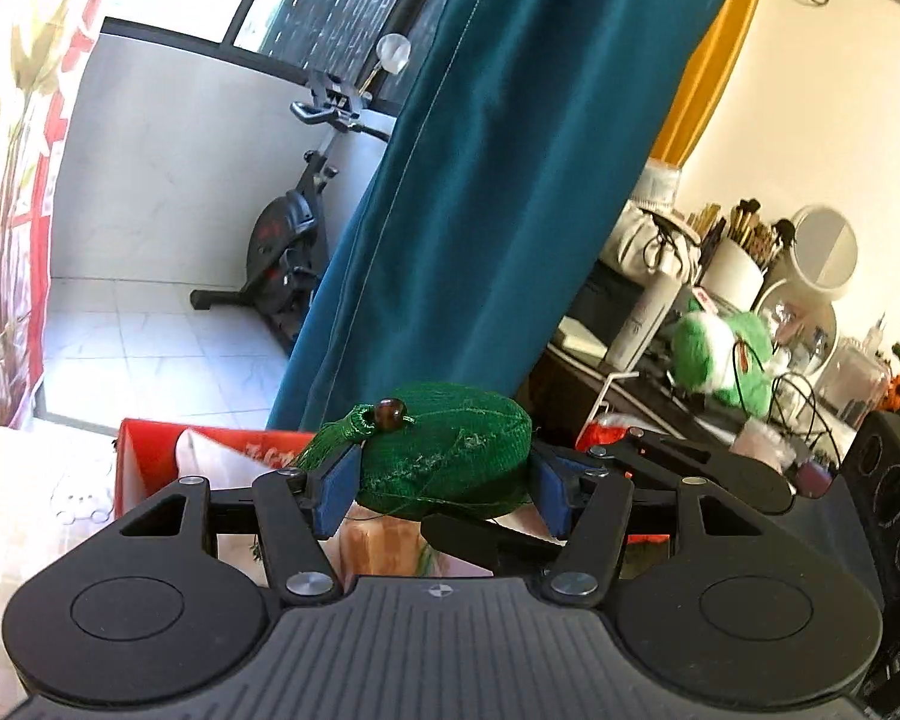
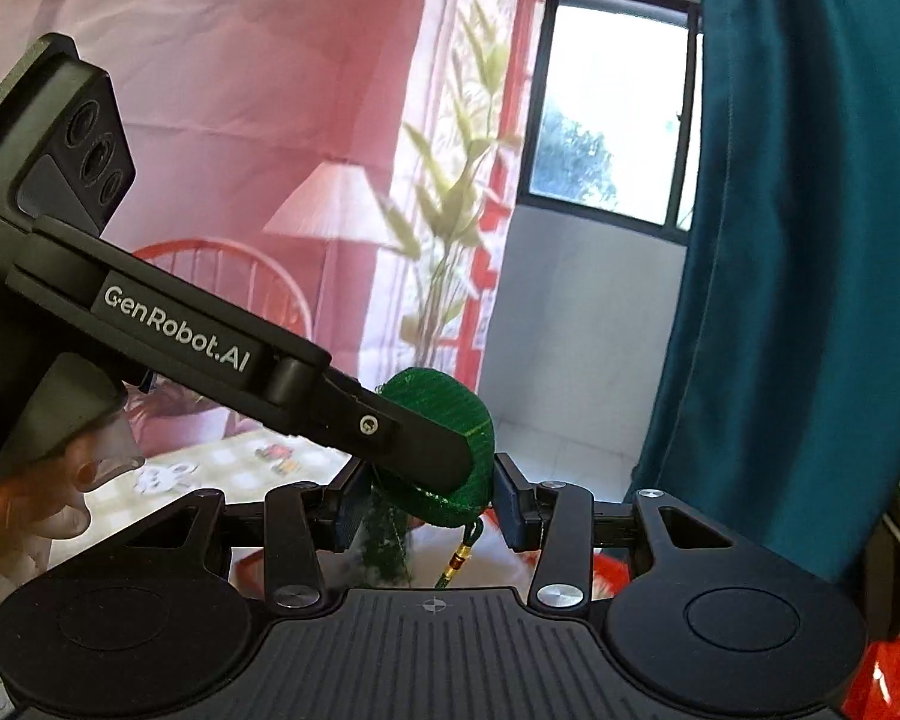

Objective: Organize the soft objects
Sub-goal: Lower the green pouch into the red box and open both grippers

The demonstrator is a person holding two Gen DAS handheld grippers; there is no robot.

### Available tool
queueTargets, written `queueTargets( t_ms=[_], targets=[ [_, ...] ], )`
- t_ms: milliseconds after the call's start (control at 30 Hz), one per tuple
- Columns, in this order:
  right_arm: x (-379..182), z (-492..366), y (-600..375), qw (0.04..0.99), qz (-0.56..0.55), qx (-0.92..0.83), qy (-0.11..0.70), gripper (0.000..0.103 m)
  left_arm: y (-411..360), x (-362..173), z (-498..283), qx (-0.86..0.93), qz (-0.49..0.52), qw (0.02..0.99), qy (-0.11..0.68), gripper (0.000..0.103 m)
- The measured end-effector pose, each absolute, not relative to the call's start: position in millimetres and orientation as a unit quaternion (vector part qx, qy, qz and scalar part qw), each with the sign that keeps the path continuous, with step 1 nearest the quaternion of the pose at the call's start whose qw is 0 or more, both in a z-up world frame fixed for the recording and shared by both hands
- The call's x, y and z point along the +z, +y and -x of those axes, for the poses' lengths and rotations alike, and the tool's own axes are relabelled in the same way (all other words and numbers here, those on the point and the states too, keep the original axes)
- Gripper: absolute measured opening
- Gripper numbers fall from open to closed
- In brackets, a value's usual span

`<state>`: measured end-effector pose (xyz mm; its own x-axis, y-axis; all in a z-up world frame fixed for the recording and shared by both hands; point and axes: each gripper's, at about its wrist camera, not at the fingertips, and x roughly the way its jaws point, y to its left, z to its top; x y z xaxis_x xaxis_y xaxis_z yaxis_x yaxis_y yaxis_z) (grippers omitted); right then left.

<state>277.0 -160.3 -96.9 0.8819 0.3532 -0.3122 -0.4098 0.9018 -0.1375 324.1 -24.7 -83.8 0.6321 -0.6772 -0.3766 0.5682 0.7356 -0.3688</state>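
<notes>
The left tool holds a green fabric pouch between its blue pads, one pad pressing on each side. The pouch is a soft, rounded thing with a green tassel and a brown bead at one end. It is in the air, above a red box that stands below and just behind the tool.

In the right wrist view the right tool stands at the same pouch, with a blue pad on each side of its lower edge. The left tool's dark finger crosses in front, so I cannot tell if the right pads really press on the pouch or only stand beside it. A small cord with a gold bead hangs under the pouch (it seems to belong to it). A hand holds the left tool's grip.

I judge that the step in hand is carrying the pouch, lifted with both tools close together. The next move calls for choosing a place, maybe the red box, and lowering the pouch gently there, keeping the tassel free of the pads.

Further away hangs a teal curtain. Beside it a crowded tabletop carries a green plush toy.
</notes>
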Motion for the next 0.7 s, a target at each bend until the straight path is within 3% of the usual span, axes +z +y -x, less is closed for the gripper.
queueTargets(
  t_ms=[200,700],
  targets=[
    [-106.9,-299.3,-170.9,0.965,0.096,0.193,0.152,0.040,-28.0,-109.7,-344.6,-0.345,0.115,0.887,0.285,0.063],
    [-198.9,-334.9,-174.8,0.945,0.048,0.192,0.259,0.041,-34.4,-187.8,-380.7,-0.306,0.100,0.866,0.383,0.063]
  ],
)
